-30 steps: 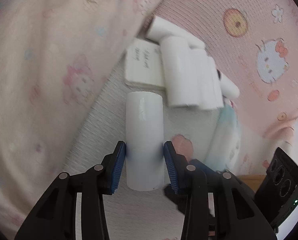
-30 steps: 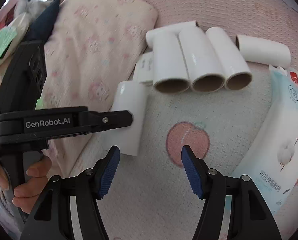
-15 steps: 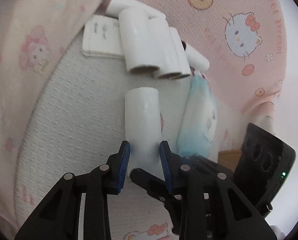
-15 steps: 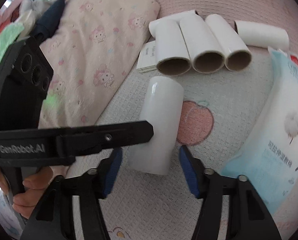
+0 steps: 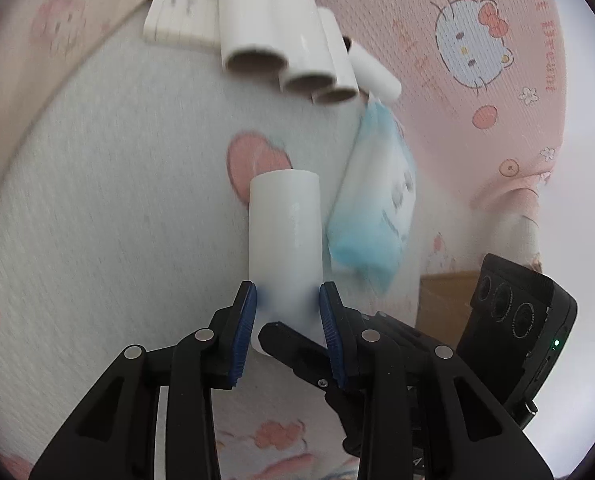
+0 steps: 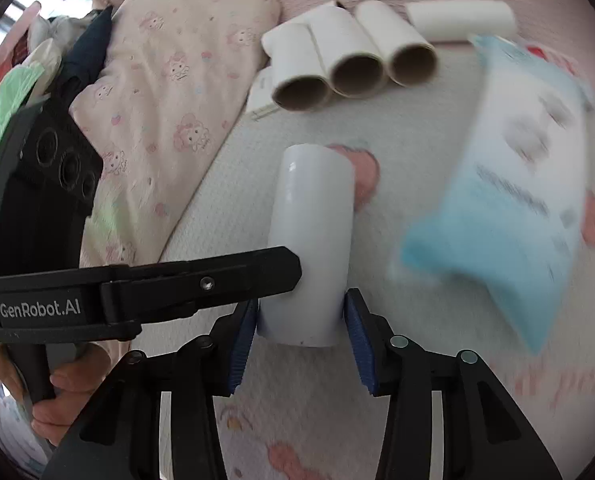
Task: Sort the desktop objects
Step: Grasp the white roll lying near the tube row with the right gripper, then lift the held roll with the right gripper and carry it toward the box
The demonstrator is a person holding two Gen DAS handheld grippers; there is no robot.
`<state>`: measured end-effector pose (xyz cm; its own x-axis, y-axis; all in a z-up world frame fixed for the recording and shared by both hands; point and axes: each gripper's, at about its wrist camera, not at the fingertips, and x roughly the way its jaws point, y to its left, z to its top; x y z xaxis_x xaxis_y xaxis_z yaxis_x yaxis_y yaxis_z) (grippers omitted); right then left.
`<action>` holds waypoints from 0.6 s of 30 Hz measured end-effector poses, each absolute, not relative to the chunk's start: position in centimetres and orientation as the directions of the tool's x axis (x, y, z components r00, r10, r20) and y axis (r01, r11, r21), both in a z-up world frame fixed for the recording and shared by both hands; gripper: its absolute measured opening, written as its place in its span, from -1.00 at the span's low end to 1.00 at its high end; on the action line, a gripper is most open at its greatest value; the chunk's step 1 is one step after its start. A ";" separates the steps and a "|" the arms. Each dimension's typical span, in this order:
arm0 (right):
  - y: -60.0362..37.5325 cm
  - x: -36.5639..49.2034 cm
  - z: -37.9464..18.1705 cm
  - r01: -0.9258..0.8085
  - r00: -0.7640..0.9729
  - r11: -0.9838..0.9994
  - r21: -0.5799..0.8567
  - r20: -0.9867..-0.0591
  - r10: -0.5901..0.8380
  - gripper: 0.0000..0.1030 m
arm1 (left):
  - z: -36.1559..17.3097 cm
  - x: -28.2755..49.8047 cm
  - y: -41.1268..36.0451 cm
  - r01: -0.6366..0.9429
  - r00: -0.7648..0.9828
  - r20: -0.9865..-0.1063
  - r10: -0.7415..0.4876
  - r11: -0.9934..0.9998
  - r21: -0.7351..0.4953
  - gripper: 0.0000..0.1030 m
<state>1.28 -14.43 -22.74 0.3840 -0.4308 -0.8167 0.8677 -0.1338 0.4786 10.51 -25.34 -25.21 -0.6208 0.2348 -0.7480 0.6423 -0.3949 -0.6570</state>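
Note:
A white paper roll (image 5: 285, 224) hangs just above the white apple-print blanket (image 5: 97, 200), and both grippers are on its near end. My left gripper (image 5: 285, 320) is shut on it, blue pads pressed into its sides. In the right wrist view the same roll (image 6: 313, 216) stands between the pads of my right gripper (image 6: 299, 328). Those jaws are still closing and both pads touch the roll. The left gripper's finger (image 6: 201, 280) crosses in from the left. Three more rolls lie side by side (image 6: 337, 52) at the back.
A blue-and-white tissue pack (image 6: 509, 168) lies just right of the held roll, blurred. A pink printed pillow (image 6: 177, 64) borders the blanket on the left. A small white notepad (image 5: 181, 16) sits beside the row of rolls. A hand (image 6: 57, 400) grips the left tool's handle.
The left gripper lifted the roll and carried it right, over the apple print toward the tissue pack. The right jaws narrowed from wide apart until they touch the roll.

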 end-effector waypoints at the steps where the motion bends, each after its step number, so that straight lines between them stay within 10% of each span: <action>1: -13.7 1.0 -22.8 0.863 0.386 -0.143 0.484 -0.815 -0.433 -0.21 | -25.3 10.5 -24.9 0.639 -0.624 -0.743 0.243 -0.388 -0.664 -0.31; 18: -3.8 -0.7 -22.2 0.895 0.253 -0.234 0.379 -0.866 -0.432 -0.21 | -24.9 6.5 -14.6 0.522 -0.517 -0.780 0.352 -0.593 -0.613 -0.25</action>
